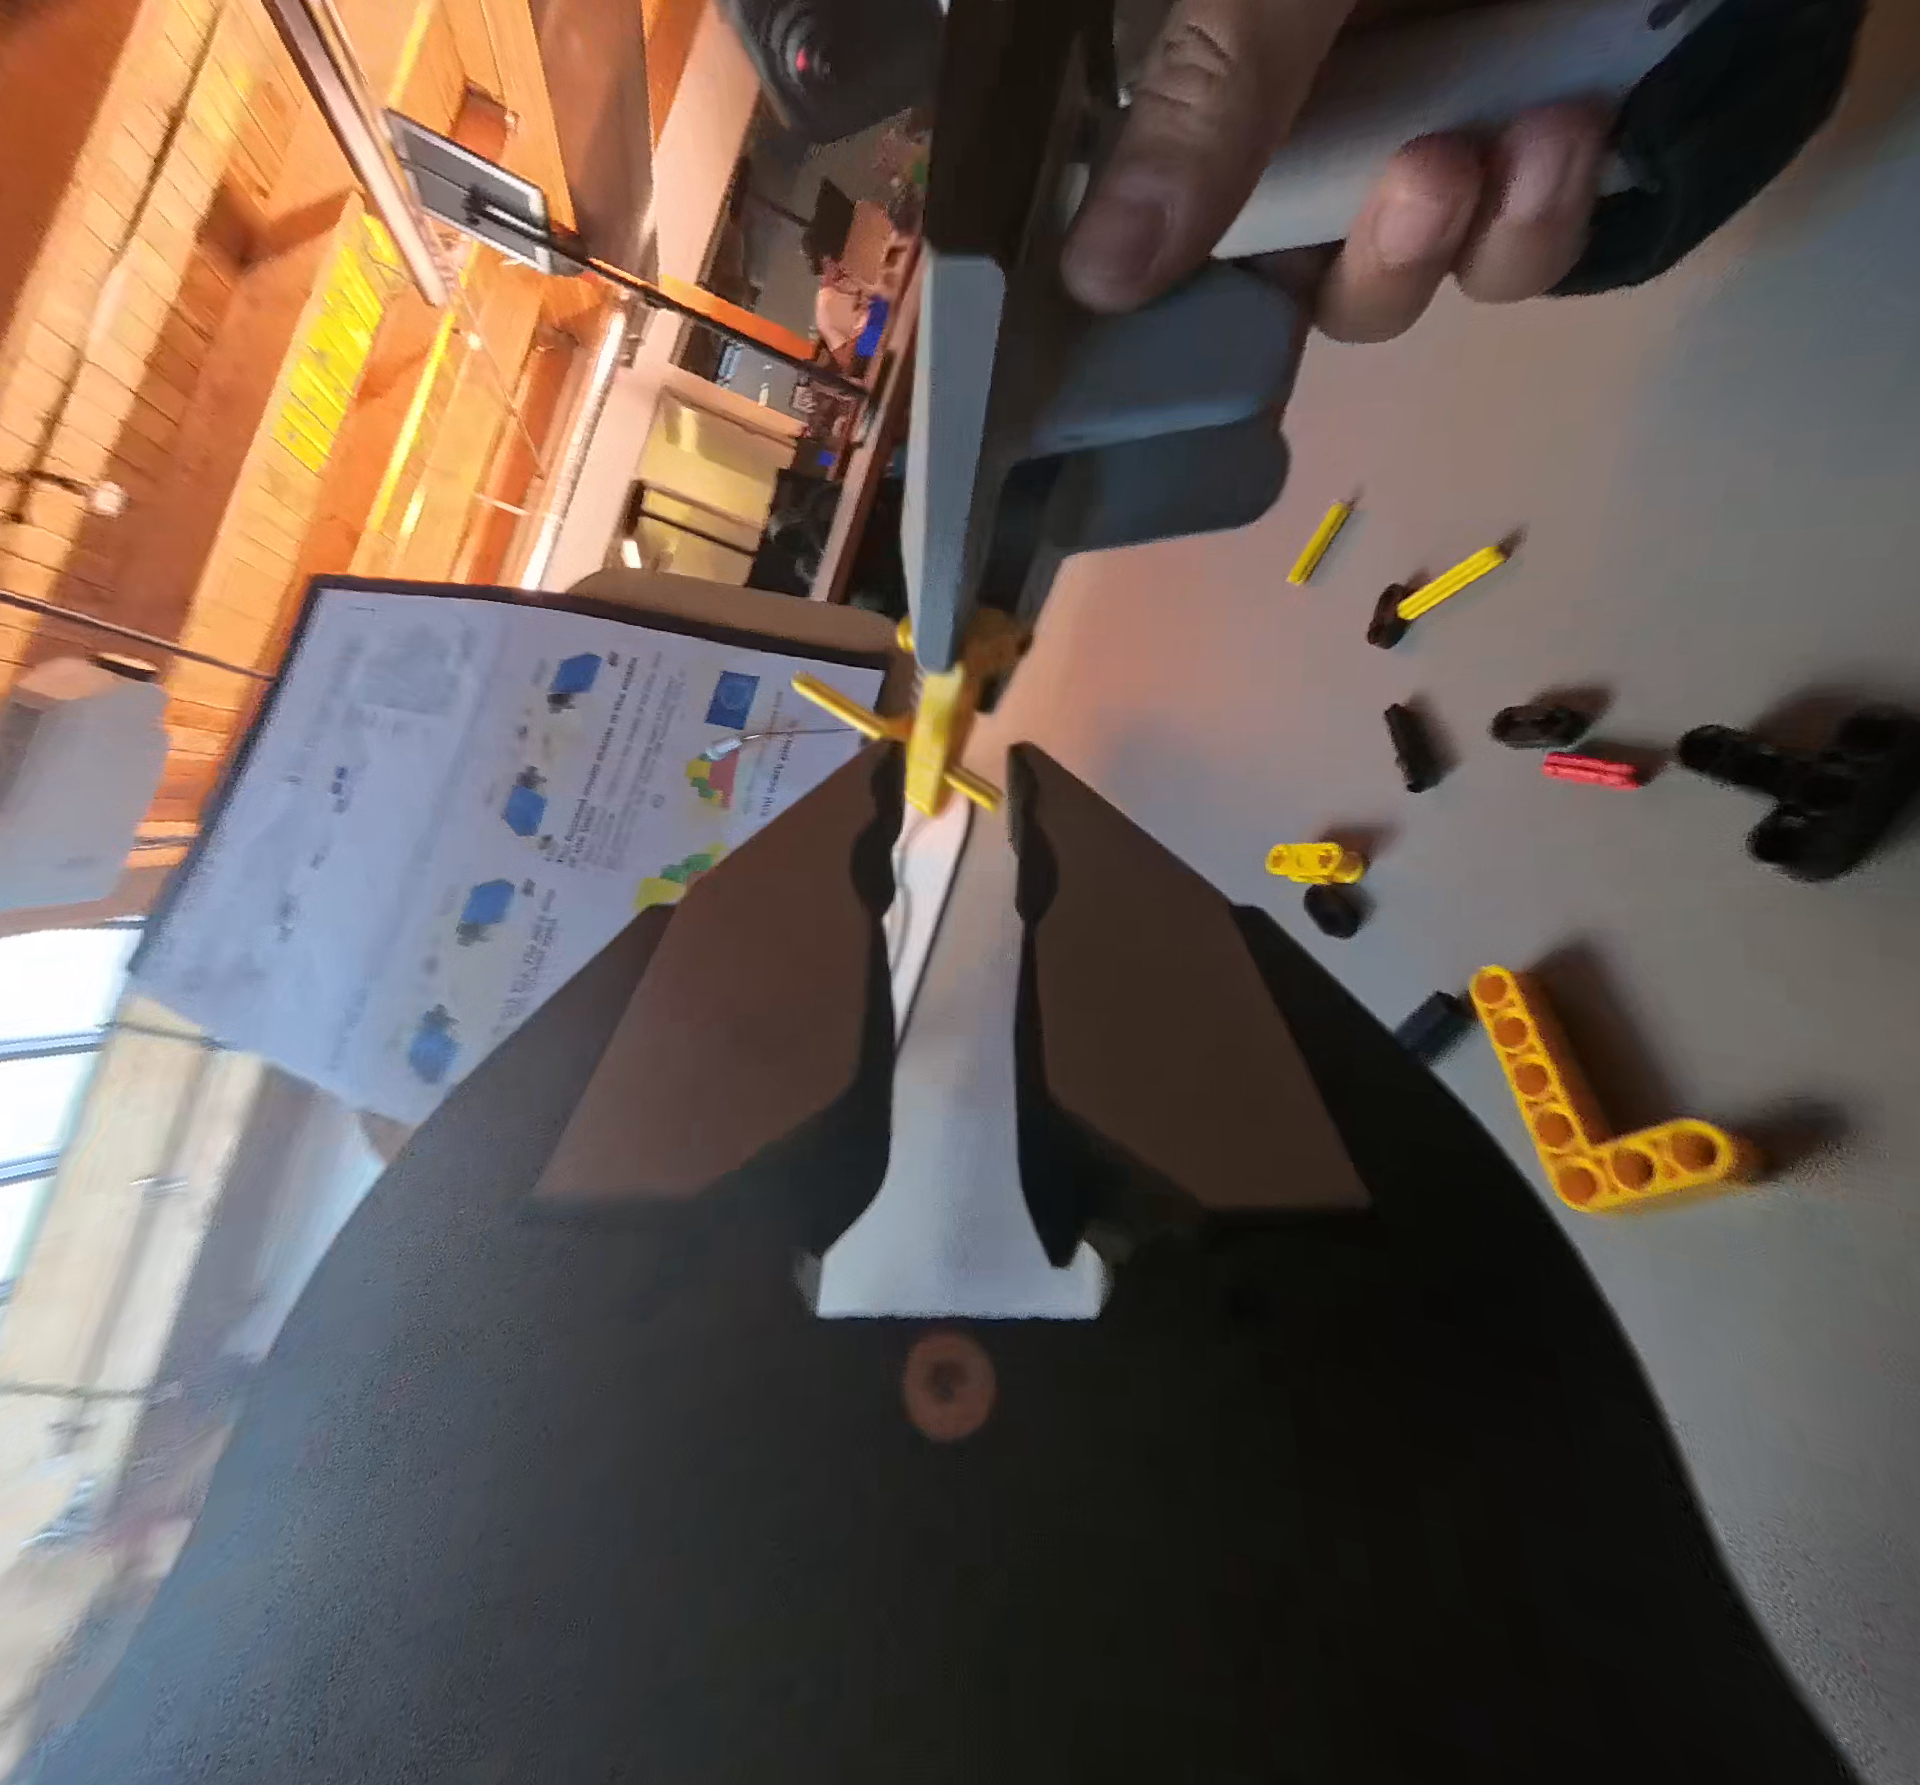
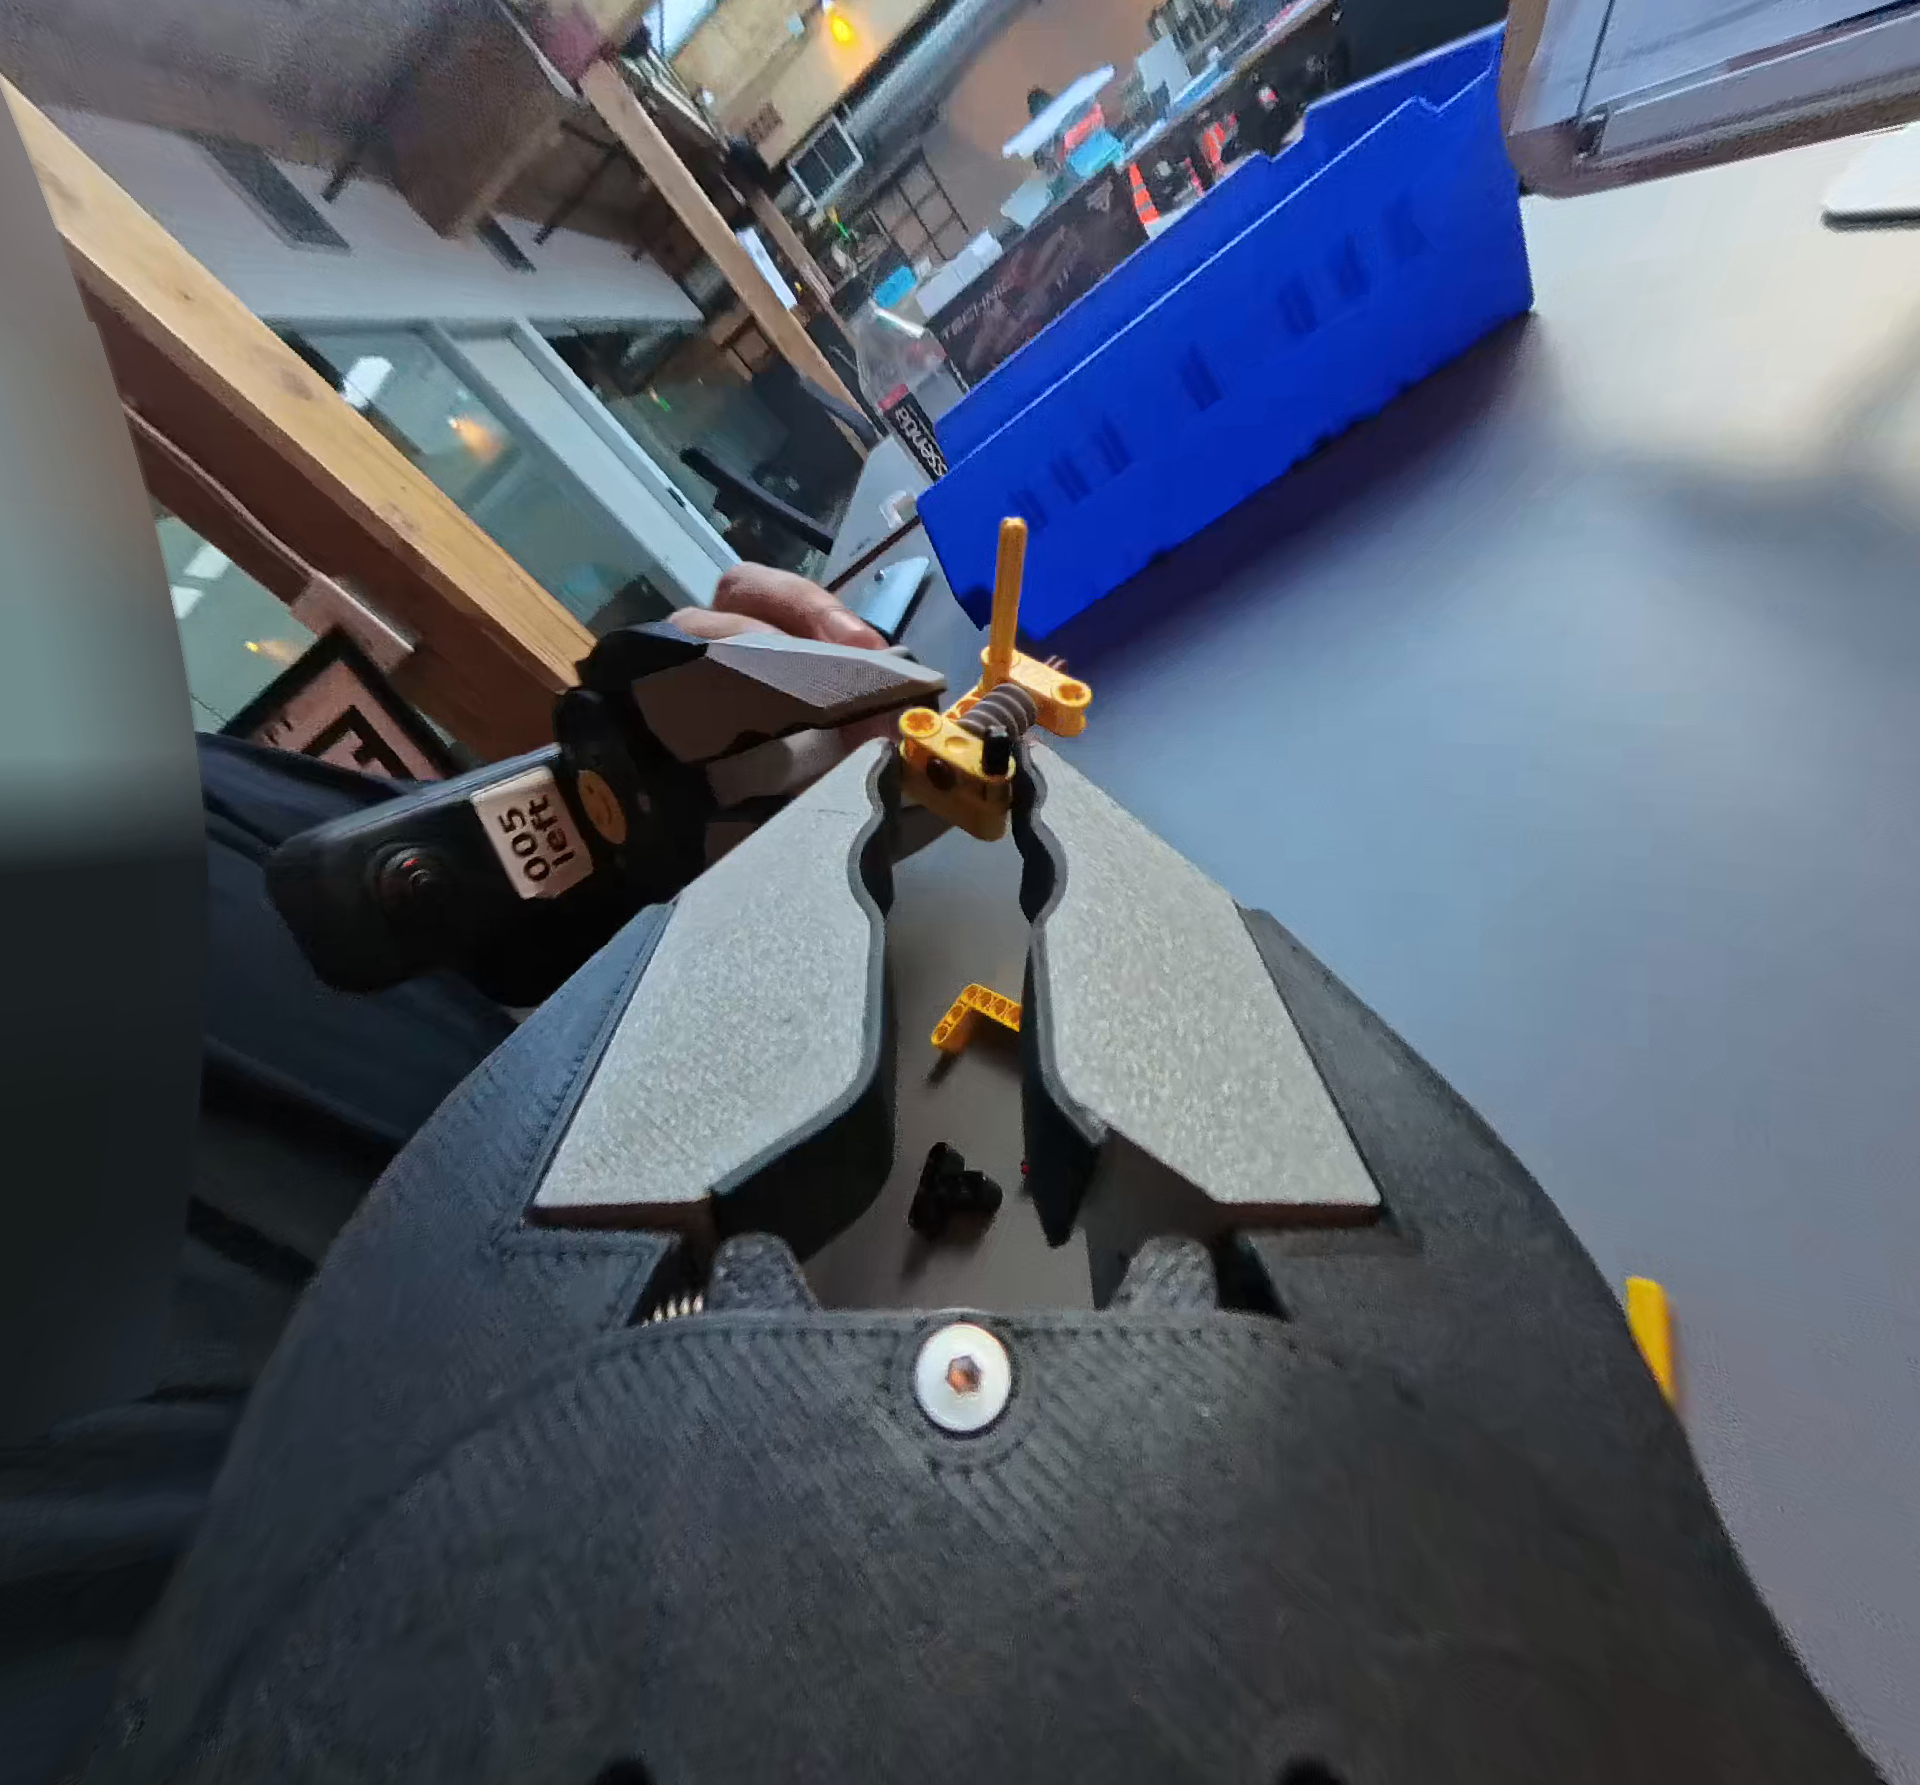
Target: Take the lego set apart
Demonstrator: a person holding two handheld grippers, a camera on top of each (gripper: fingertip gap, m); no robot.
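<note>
The right gripper pinched the yellow lego assembly at its fingertips, above the grey table. The left gripper, at nine o'clock, stood slightly open and touched nothing clearly. Best to grip the upright yellow axle squarely and pull straight.

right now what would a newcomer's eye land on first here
First, the small yellow assembly held above the table between the two claws: the right claw grips its lower end, and the left claw stands open beside it. Next, the loose pieces scattered on the table, chiefly the yellow L-beam. Behind sits a blue bin.
</note>
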